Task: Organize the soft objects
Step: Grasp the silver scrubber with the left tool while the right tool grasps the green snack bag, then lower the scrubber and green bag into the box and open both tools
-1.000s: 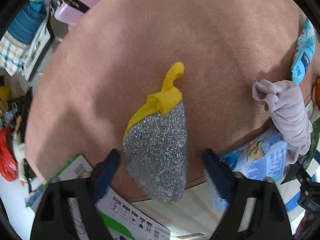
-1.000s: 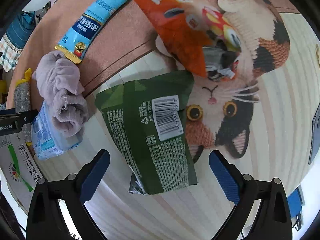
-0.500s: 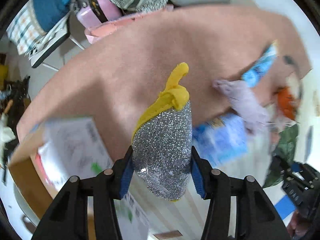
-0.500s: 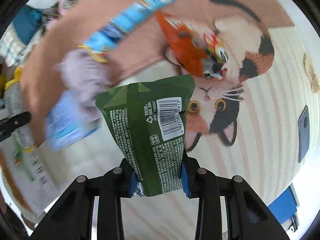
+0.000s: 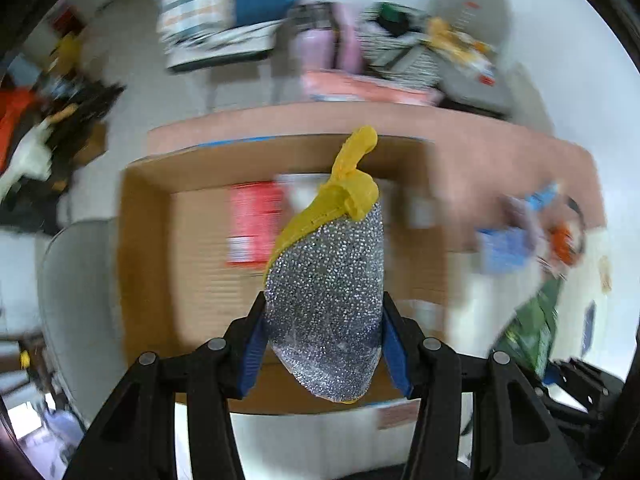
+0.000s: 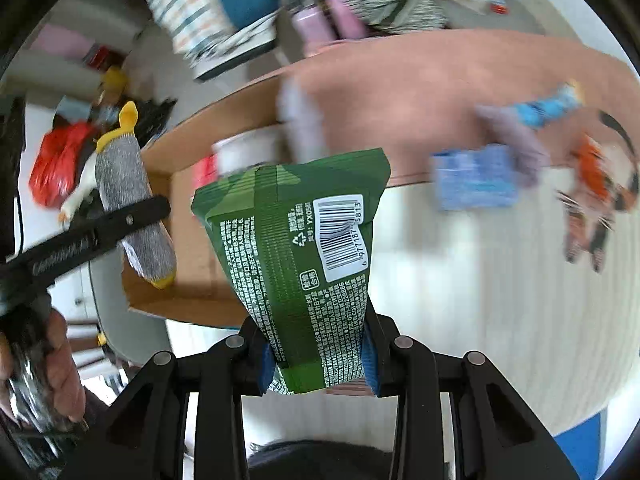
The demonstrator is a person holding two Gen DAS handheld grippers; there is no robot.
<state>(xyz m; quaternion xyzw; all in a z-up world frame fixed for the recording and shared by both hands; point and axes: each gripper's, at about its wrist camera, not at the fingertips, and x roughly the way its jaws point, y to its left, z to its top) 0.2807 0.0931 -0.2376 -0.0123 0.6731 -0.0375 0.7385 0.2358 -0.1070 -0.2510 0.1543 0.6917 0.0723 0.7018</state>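
Note:
My left gripper (image 5: 322,344) is shut on a silver glitter scrubber with a yellow back and loop (image 5: 326,292), held in the air over an open cardboard box (image 5: 188,280). The scrubber also shows in the right wrist view (image 6: 134,200), crossed by the left gripper's black finger (image 6: 120,220). My right gripper (image 6: 316,364) is shut on a green snack bag (image 6: 304,248), lifted off the table, right of the box (image 6: 192,248). A blue packet (image 6: 474,178), a mauve cloth (image 6: 512,140) and an orange bag (image 6: 592,168) lie blurred on the table.
The box holds a red and white label or item (image 5: 252,224). A brown mat (image 6: 400,96) covers the far part of the table, pale wood (image 6: 480,280) the near part. A grey chair (image 5: 76,300) stands left of the box. Clutter lies on the floor behind.
Both grippers have shut on their objects and lifted them. Both have swung left, and the cardboard box has come into view under the scrubber.

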